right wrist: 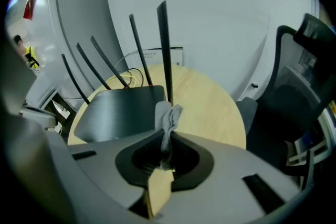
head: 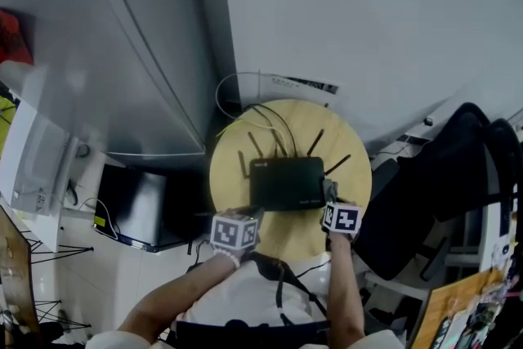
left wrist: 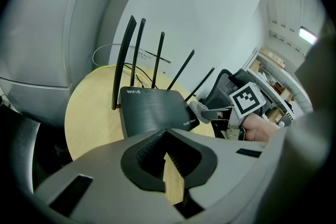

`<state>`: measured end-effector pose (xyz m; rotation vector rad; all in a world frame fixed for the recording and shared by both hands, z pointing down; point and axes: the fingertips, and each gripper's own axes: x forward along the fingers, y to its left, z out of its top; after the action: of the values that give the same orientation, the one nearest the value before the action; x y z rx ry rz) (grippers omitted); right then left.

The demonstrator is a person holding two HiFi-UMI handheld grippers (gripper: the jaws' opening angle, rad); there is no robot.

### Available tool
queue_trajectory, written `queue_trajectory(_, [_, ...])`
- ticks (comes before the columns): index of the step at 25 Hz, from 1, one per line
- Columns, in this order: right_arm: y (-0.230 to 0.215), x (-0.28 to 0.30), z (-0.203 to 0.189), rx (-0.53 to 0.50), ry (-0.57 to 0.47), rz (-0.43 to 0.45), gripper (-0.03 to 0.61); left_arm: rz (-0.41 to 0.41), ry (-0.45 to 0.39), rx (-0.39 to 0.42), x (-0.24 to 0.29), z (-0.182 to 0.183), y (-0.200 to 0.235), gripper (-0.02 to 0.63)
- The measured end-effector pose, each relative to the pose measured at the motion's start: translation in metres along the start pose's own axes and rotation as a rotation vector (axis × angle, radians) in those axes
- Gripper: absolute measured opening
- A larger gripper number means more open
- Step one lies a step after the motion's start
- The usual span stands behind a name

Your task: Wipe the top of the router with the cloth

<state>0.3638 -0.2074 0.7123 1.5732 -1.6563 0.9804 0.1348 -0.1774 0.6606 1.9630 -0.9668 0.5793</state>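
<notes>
- On the round pale wooden worktop (head: pixel 233 176), the flat black router (head: pixel 286 184) lies near the middle, with 5 thin black antennas (left wrist: pixel 130 60) standing up along its far edge and cables (head: pixel 245 114) trailing off behind.
- The right tool (right wrist: pixel 167 140) has its jaws pinched together on a small grey cloth (right wrist: pixel 168 115). A crumpled tuft of it sticks out past the tips.
- That tuft sits at the router's right near corner. Whether it presses on the top or hangs just beside the edge cannot be told.
- The left tool (left wrist: pixel 167 145) is at the router's left near corner. Its jaws are drawn almost together with nothing between them, and only a sliver of worktop shows through the slit.
- The step in hand looks like the very start of the wipe: the cloth is gripped and brought to one edge, and the top shows no sign of being covered.
- The next move likely calls for setting the tuft flat on the lid and drawing it leftward across the surface.
- It should stay short of the antennas at the back, since the light router may slide under a sideways push. The left tool is well placed to steady the near edge.
</notes>
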Motion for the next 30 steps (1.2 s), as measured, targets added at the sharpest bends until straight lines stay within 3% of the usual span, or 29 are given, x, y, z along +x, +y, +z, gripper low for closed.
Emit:
queue_trajectory(9, [0.038, -0.002, -0.03, -0.035, 0.033, 0.08, 0.038, 0.038, -0.015, -0.027, -0.006, -0.011, 0.009, -0.002])
queue_trajectory(21, [0.167, 0.003, -0.046, -0.245, 0.06, 0.255, 0.038, 0.085, -0.045, -0.069, -0.03, -0.024, 0.034, -0.002])
queue_trajectory(30, [0.227, 0.007, -0.051, -0.32, 0.076, 0.32, 0.038, 0.101, -0.055, -0.089, -0.055, -0.041, 0.046, -0.002])
